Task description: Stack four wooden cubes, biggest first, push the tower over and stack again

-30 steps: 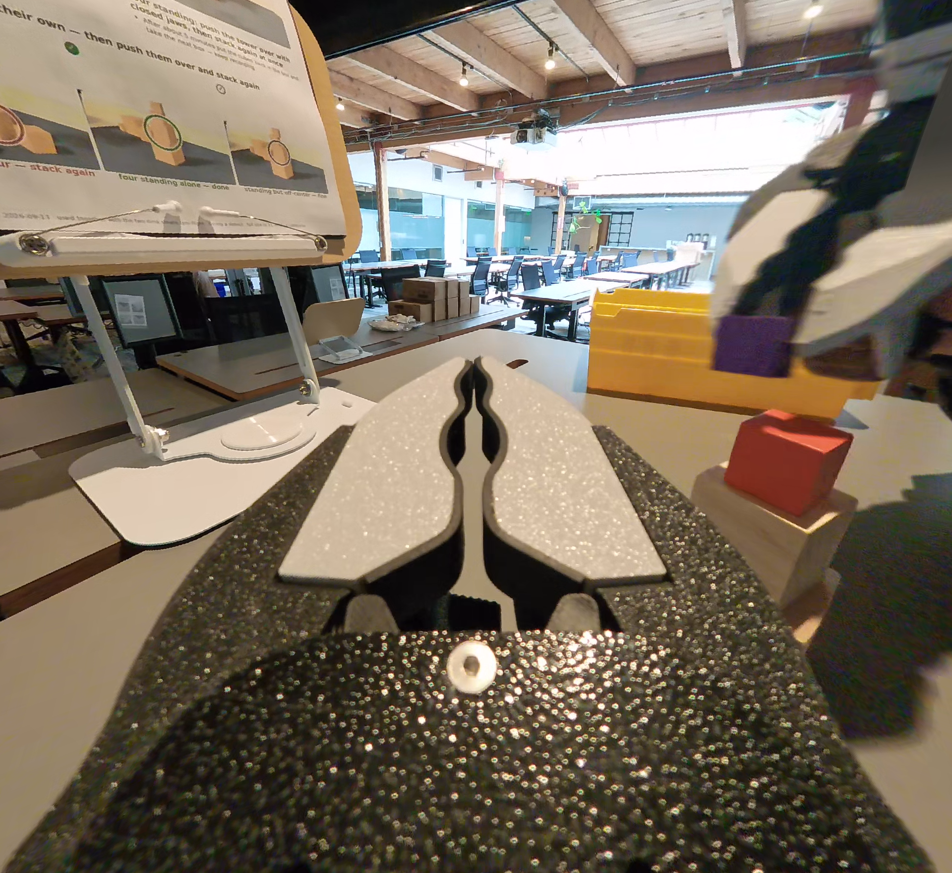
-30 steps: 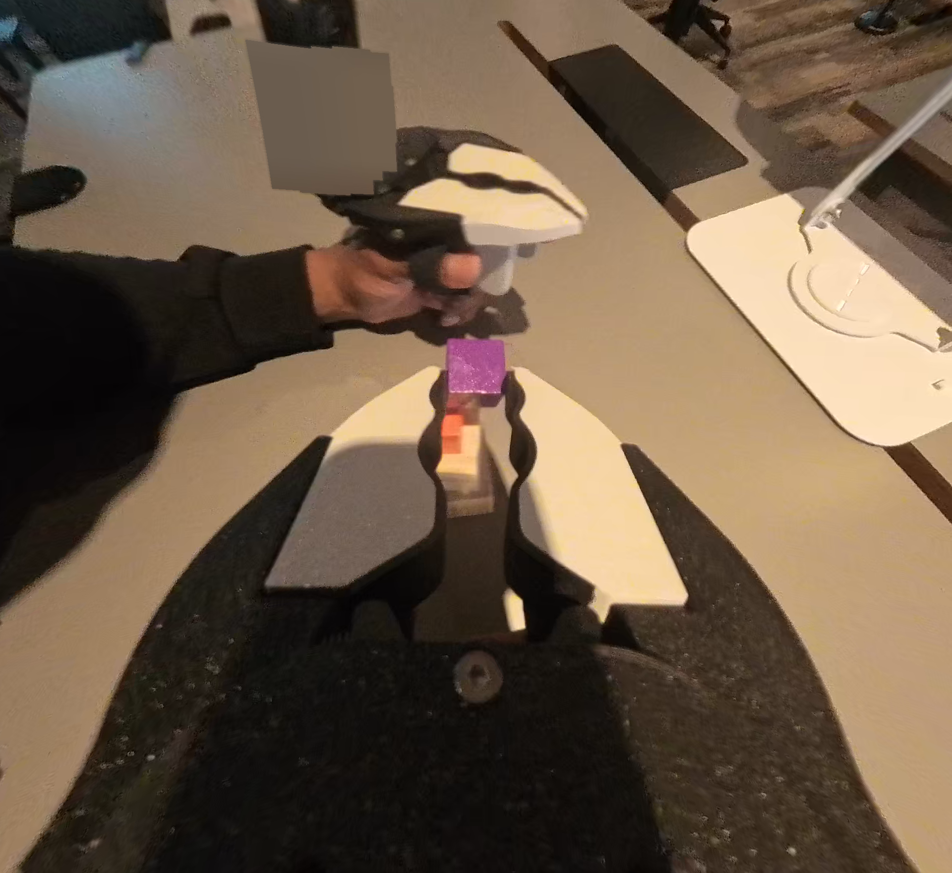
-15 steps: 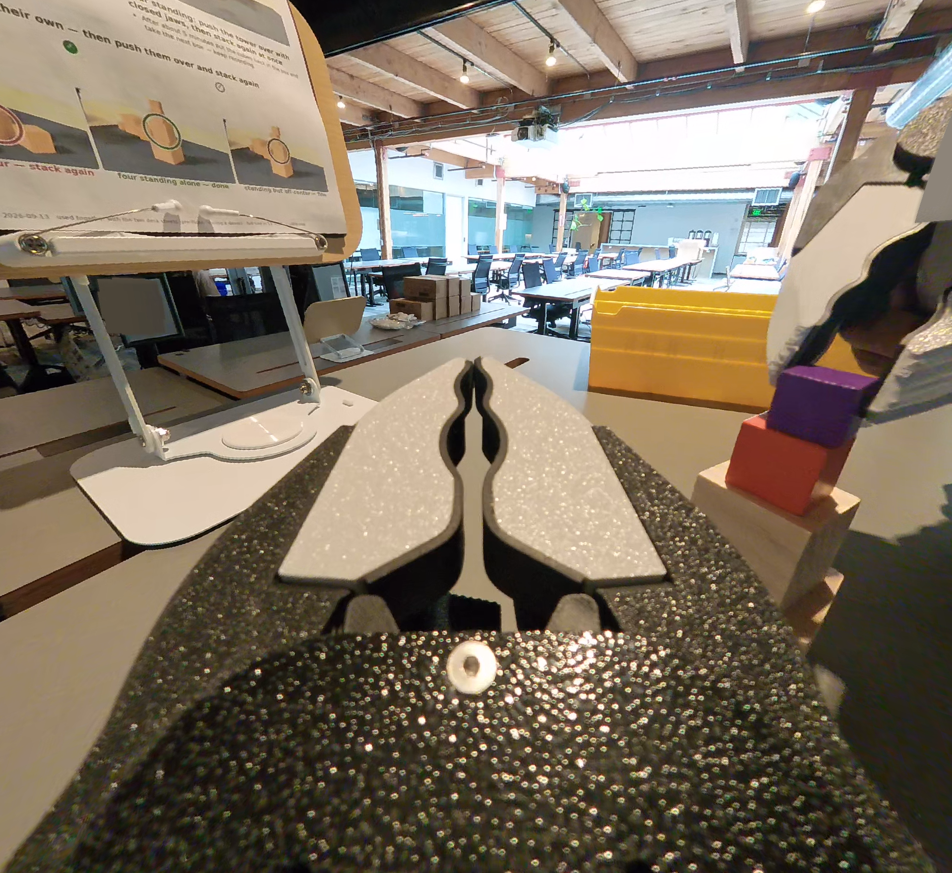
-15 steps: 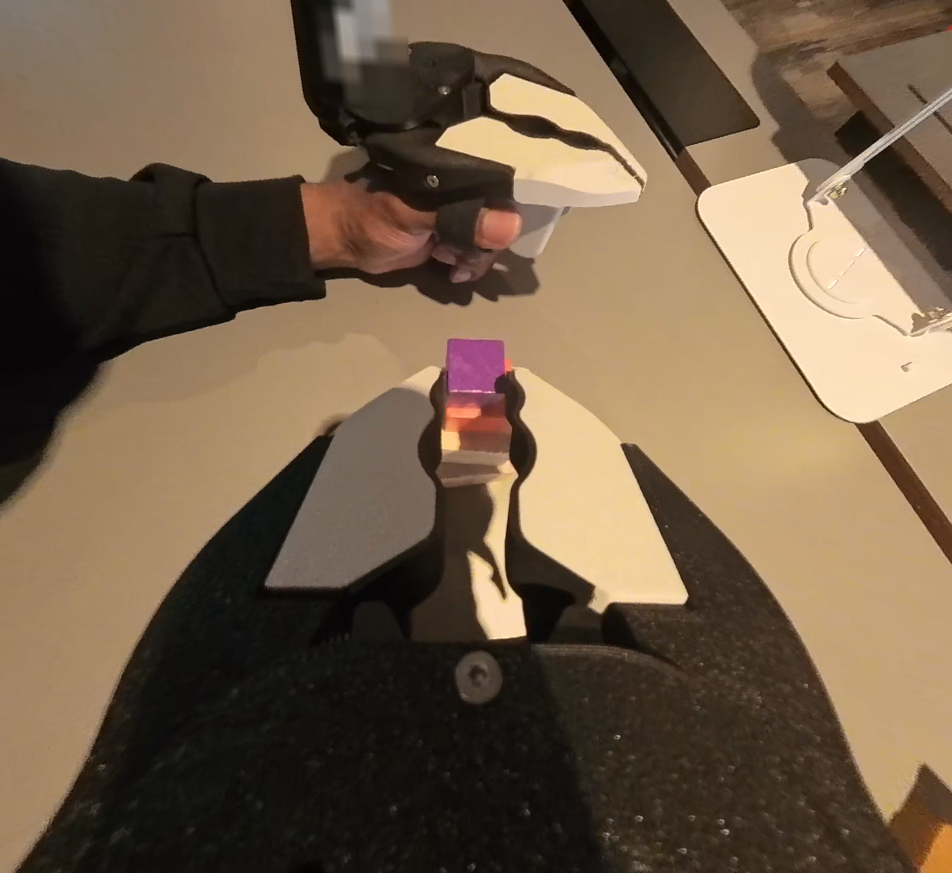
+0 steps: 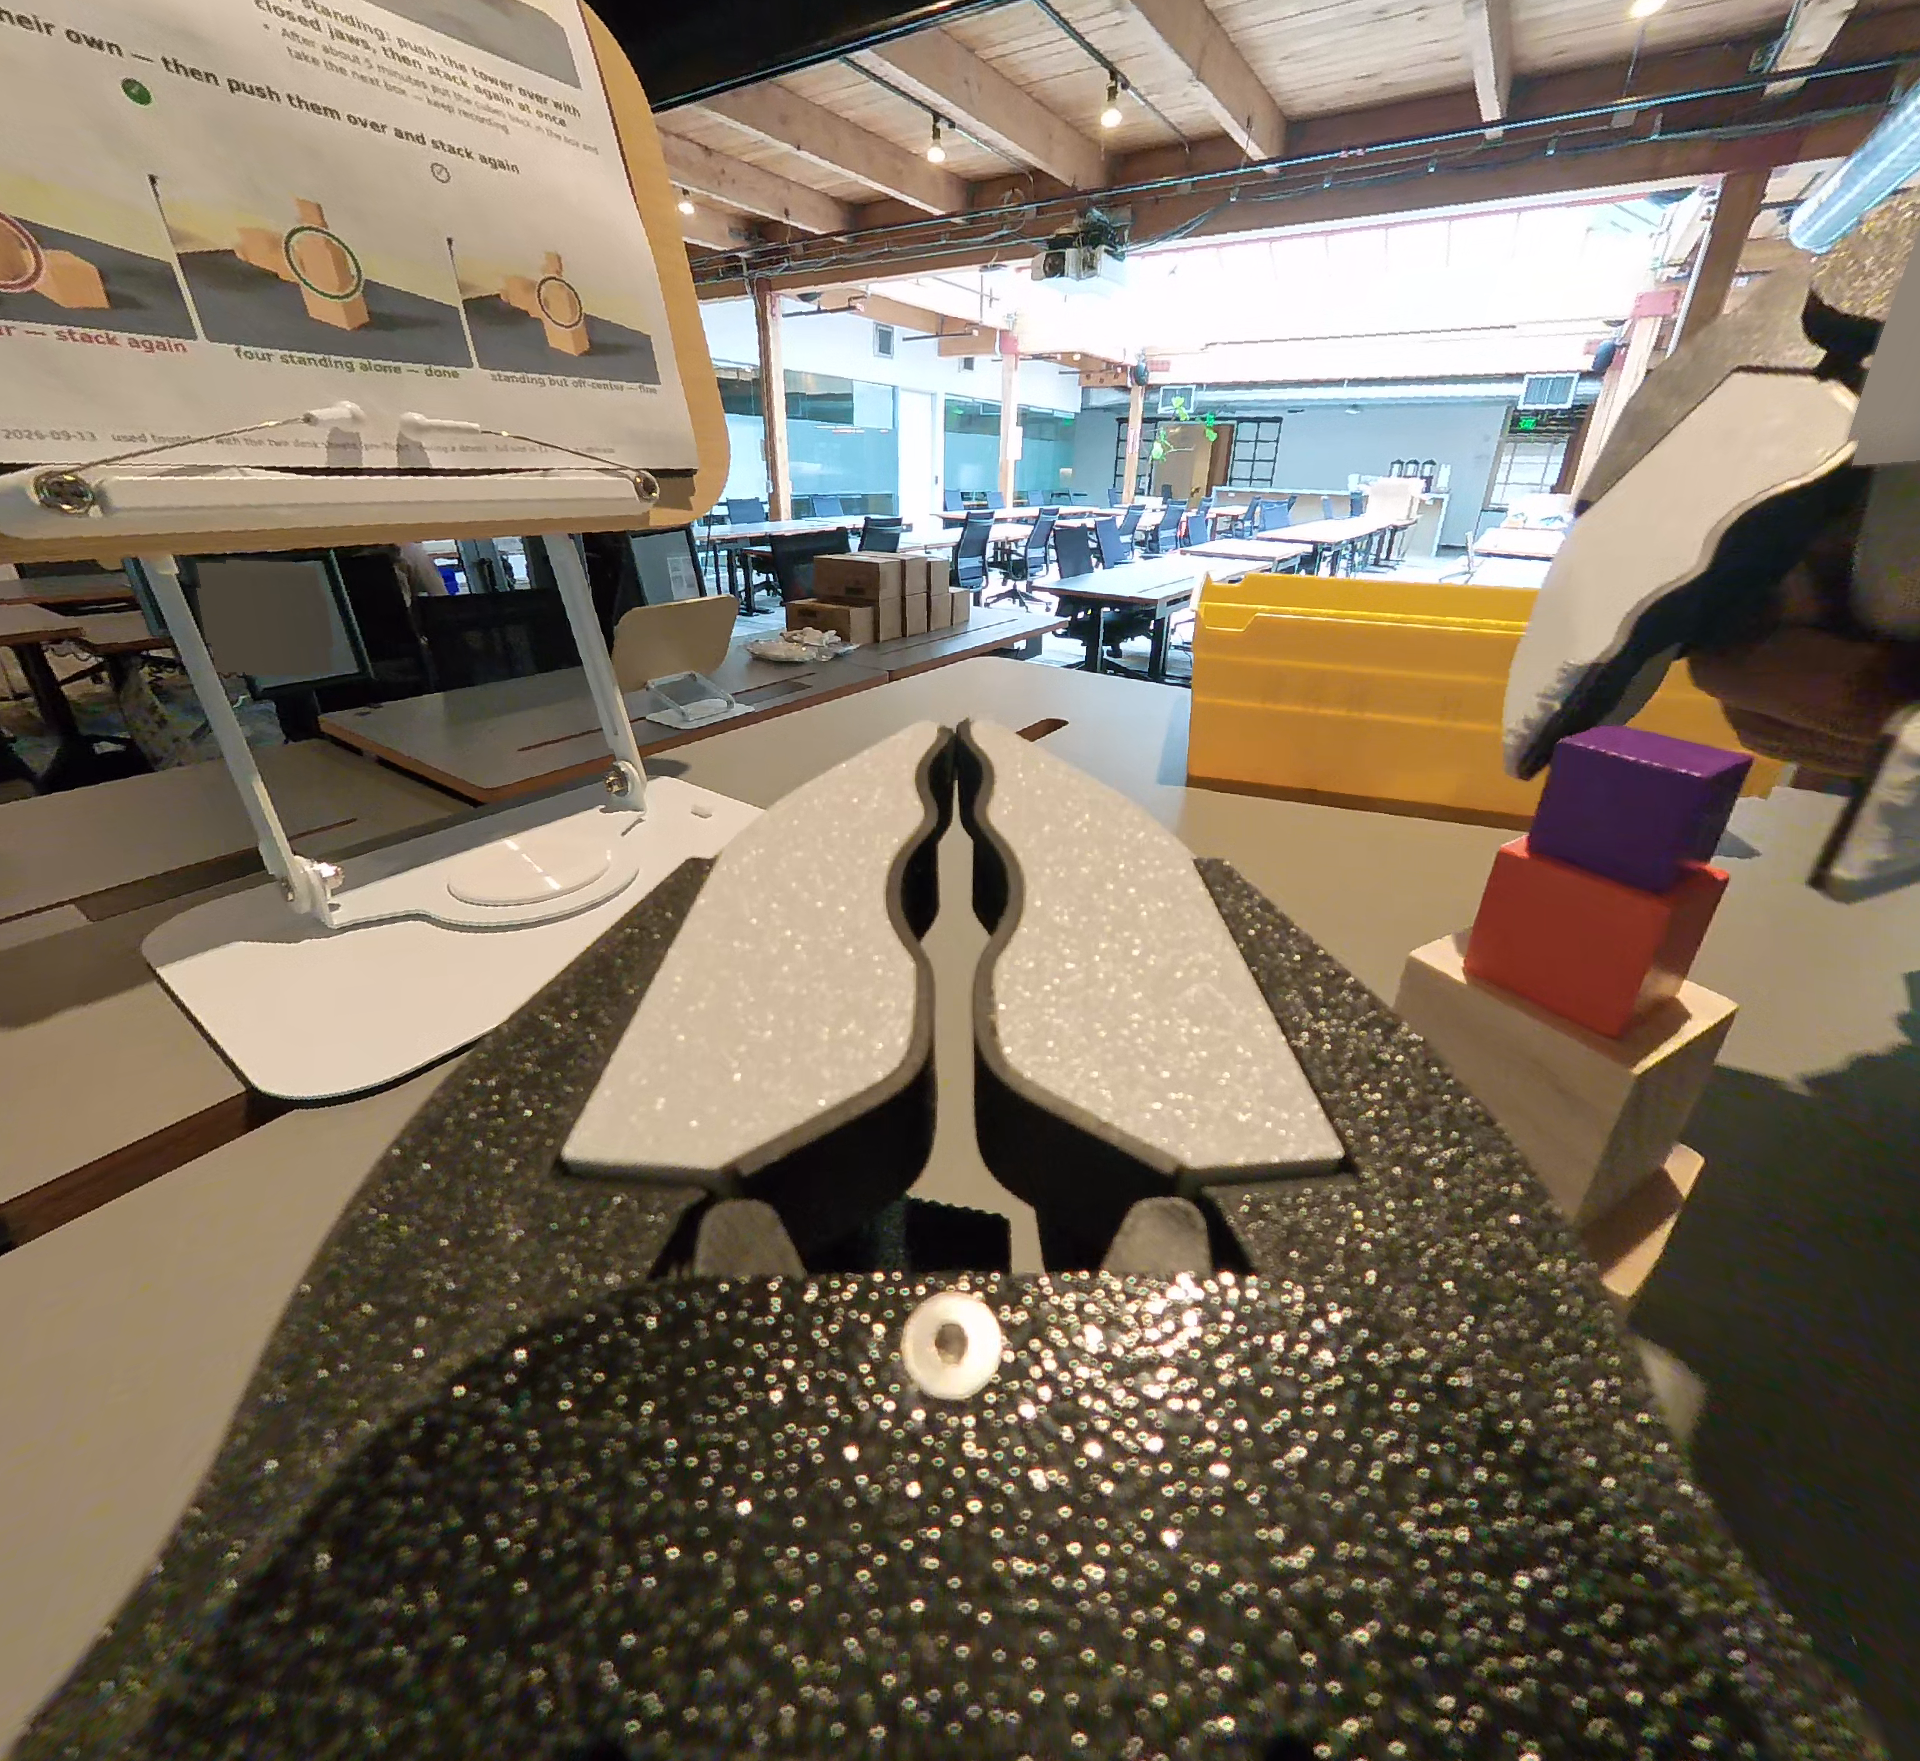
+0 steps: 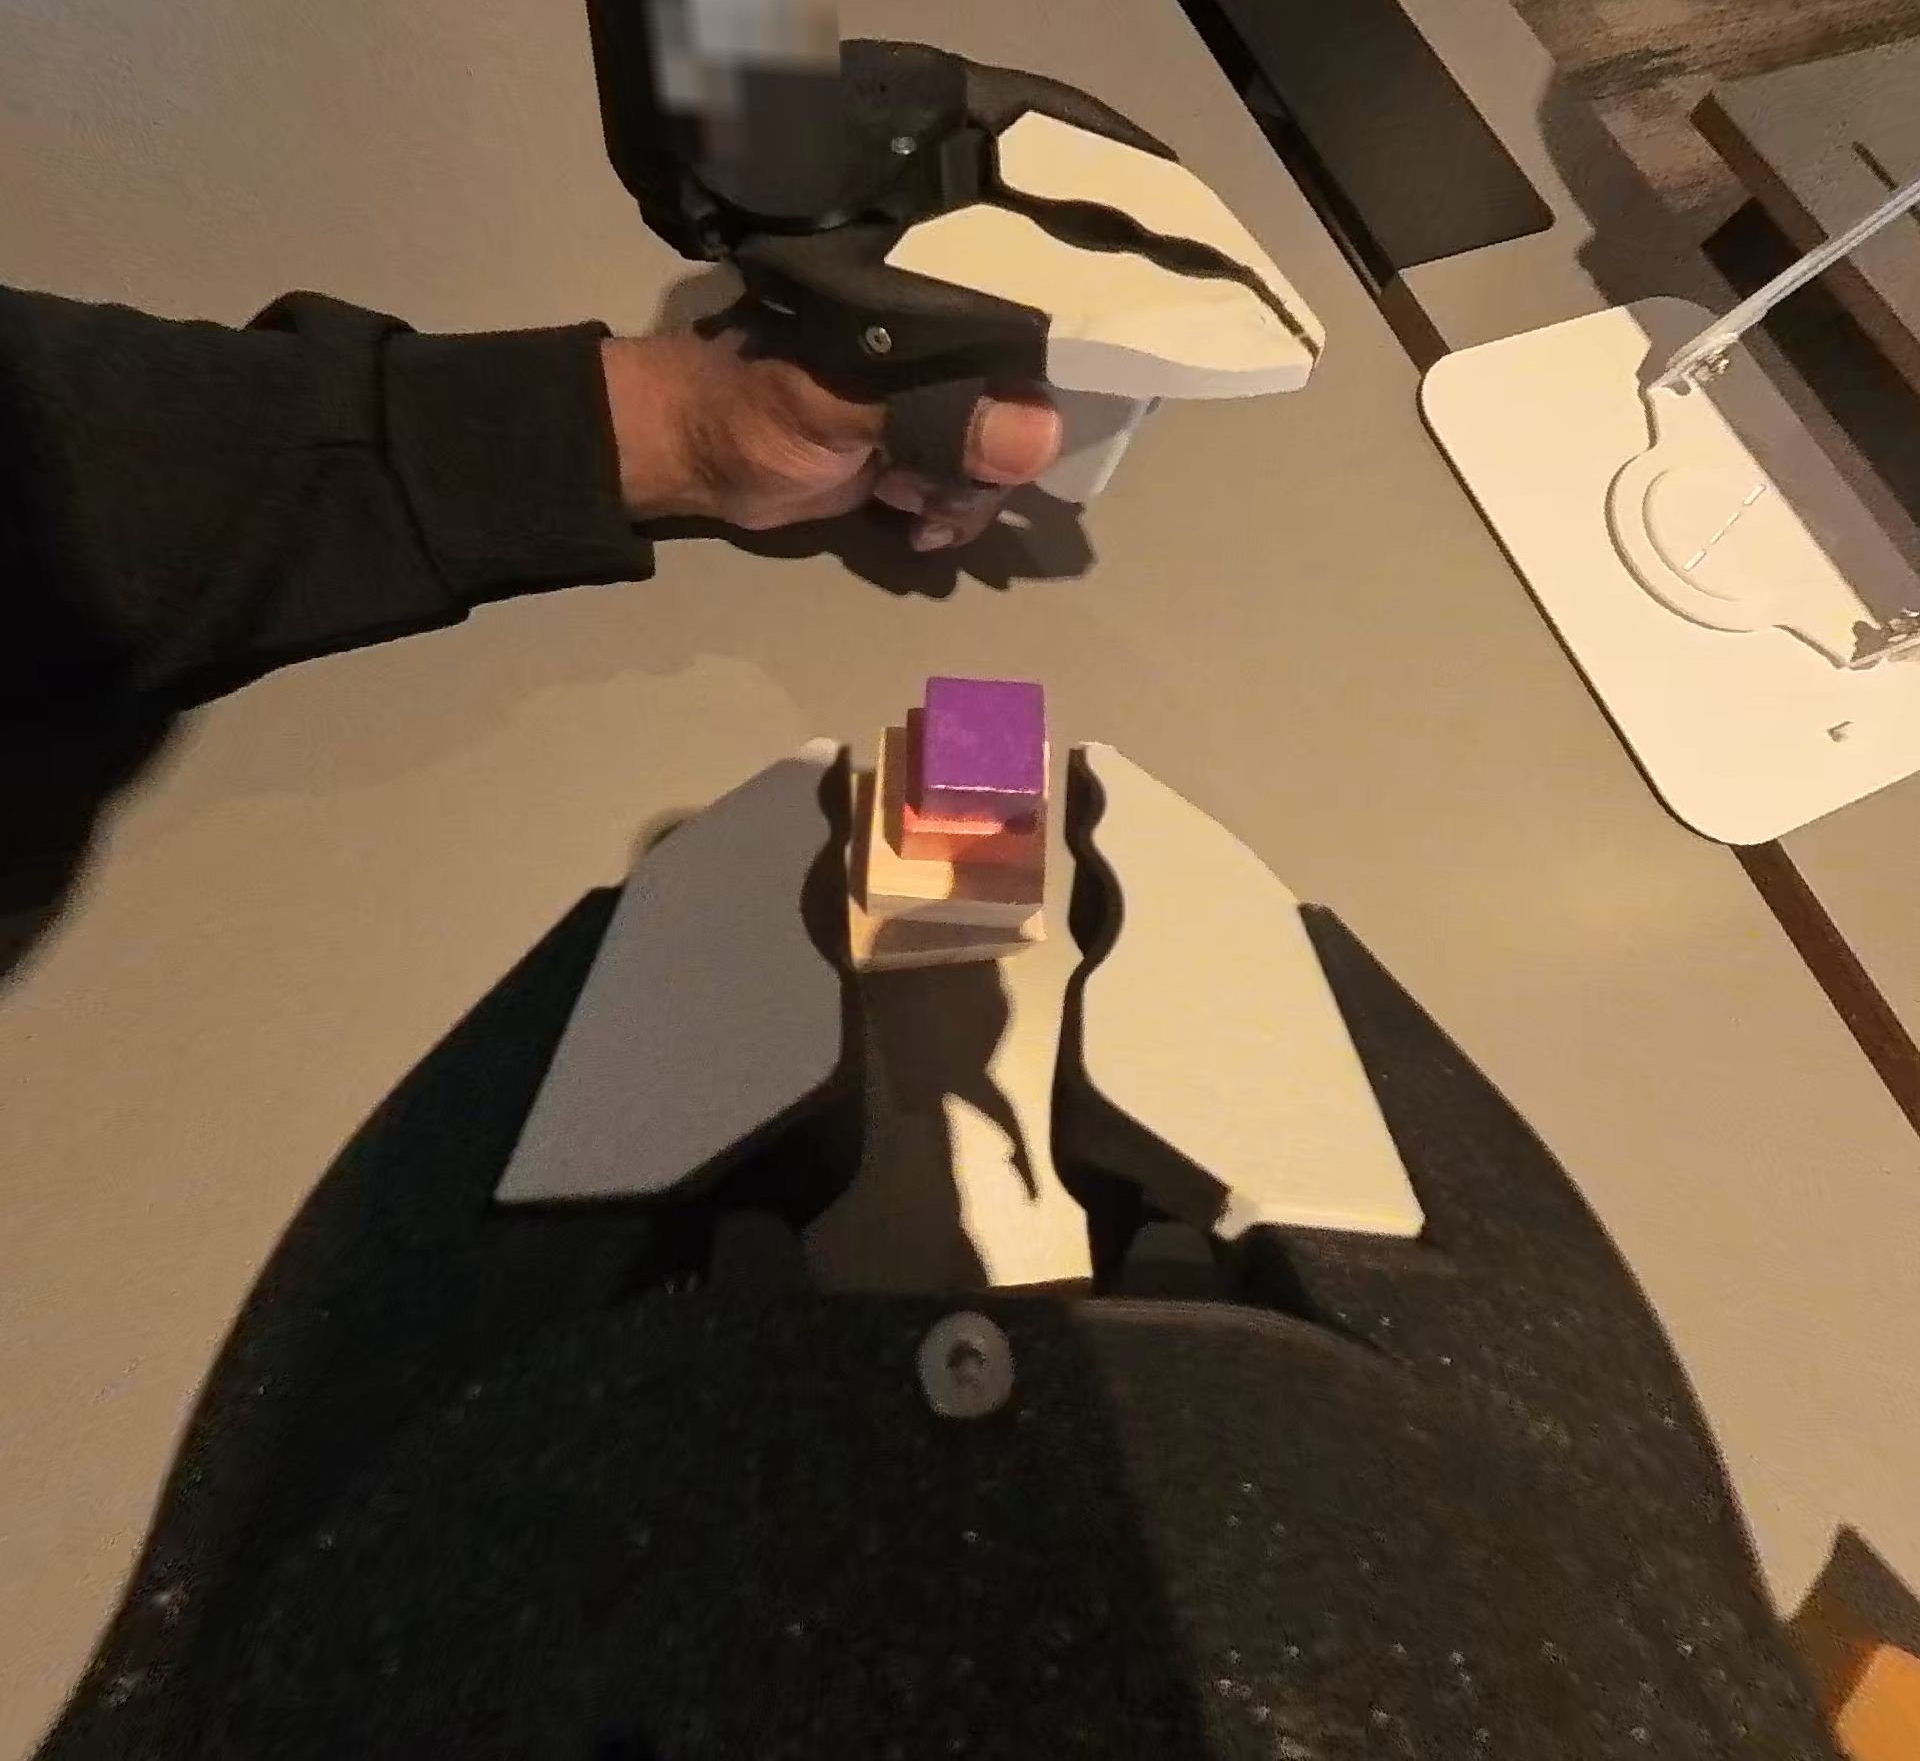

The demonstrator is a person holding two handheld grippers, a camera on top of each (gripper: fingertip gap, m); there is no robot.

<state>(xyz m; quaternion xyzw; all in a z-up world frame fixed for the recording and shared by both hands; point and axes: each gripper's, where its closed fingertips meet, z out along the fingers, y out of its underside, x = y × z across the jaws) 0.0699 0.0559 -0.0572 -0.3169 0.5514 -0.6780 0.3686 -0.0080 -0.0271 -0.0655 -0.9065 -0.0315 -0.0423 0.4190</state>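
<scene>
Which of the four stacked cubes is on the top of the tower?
The purple cube, the smallest. It sits on the red cube; the two bigger cubes below are plain wood.

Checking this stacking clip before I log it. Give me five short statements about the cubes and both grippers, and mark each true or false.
1. The purple cube sits on top of the tower. True.
2. The red cube lies directly on the table. False: it rests on the upper natural wood cube, under the purple one.
3. The right gripper is clamped on the purple cube. False: its jaws are open, apart from the tower's sides.
4. The left gripper is shut and holds nothing. True.
5. A yellow bin stands on the table behind the tower. True.
</scene>
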